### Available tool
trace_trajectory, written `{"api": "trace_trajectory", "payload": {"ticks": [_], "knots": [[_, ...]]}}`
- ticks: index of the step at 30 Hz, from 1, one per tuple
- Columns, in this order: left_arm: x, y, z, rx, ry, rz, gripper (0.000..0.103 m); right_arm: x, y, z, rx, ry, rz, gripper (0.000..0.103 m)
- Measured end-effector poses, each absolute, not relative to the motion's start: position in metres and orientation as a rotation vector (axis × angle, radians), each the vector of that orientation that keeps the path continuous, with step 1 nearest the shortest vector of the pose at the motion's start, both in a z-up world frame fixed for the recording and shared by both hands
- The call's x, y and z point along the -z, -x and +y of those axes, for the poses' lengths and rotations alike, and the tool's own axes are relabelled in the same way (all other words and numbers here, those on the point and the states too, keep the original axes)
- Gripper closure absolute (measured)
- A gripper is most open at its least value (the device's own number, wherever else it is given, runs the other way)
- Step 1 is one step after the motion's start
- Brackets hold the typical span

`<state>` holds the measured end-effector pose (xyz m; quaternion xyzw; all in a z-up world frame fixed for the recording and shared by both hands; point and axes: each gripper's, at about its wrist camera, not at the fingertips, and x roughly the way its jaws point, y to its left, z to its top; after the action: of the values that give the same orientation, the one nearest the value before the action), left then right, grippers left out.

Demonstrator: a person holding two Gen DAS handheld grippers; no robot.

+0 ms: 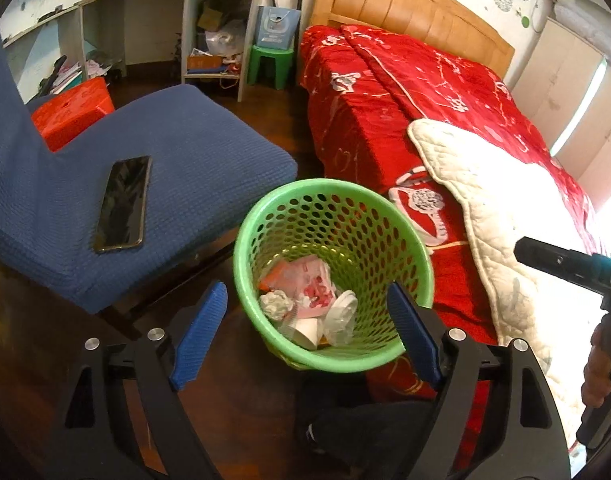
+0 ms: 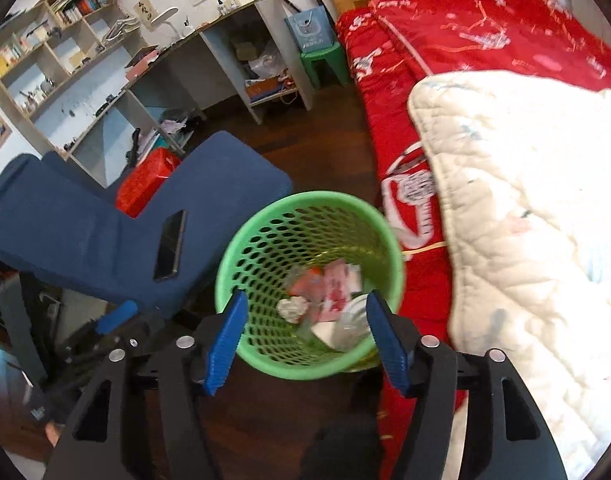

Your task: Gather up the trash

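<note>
Starting at the left of both views, a blue chair (image 1: 153, 168) stands on the dark wooden floor (image 1: 241, 360) with a black phone (image 1: 123, 204) lying flat on its seat, and a red stool (image 1: 71, 114) sits behind it near the cluttered counter (image 2: 177, 46). Just right of the chair's front edge stands a green perforated bin (image 1: 385, 216), between the chair and the bed (image 1: 385, 92). Trash lies at the bottom of the bin: a crumpled ball of paper (image 1: 275, 304), a pink and white wrapper (image 1: 311, 280), a white paper cup (image 1: 307, 332) on its side and a clear plastic lid (image 1: 341, 314). The left gripper (image 1: 307, 334) hangs above the bin with its jaws spread wide, one blue pad outside the rim on the floor side and the other over the rim on the bed side; nothing is between them and they touch nothing. The right gripper (image 2: 307, 344) also hangs over the bin's near rim, its view slightly blurred, jaws apart and empty, framing the trash below without touching the bin. Further right, the red blanket (image 1: 445, 92) covers the bed and a white quilt (image 2: 525, 200) lies over its near end.
</note>
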<state>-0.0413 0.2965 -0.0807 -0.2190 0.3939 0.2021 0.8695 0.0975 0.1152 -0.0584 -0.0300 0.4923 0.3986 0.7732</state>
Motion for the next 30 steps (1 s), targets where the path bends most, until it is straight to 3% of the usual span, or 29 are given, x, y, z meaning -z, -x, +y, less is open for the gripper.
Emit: {"api": "trace_trajectory", "payload": {"ticks": [16,30], "knots": [[0.043,0.026,0.23,-0.353,0.338,0.8,0.011,0.04,-0.078,0.023,-0.724,0.1,0.952,0.023],[0.015,0.011,0.155,-0.232,0.213,0.77,0.005,0.037,-0.059,-0.078,-0.518,0.072,0.894,0.018]]}}
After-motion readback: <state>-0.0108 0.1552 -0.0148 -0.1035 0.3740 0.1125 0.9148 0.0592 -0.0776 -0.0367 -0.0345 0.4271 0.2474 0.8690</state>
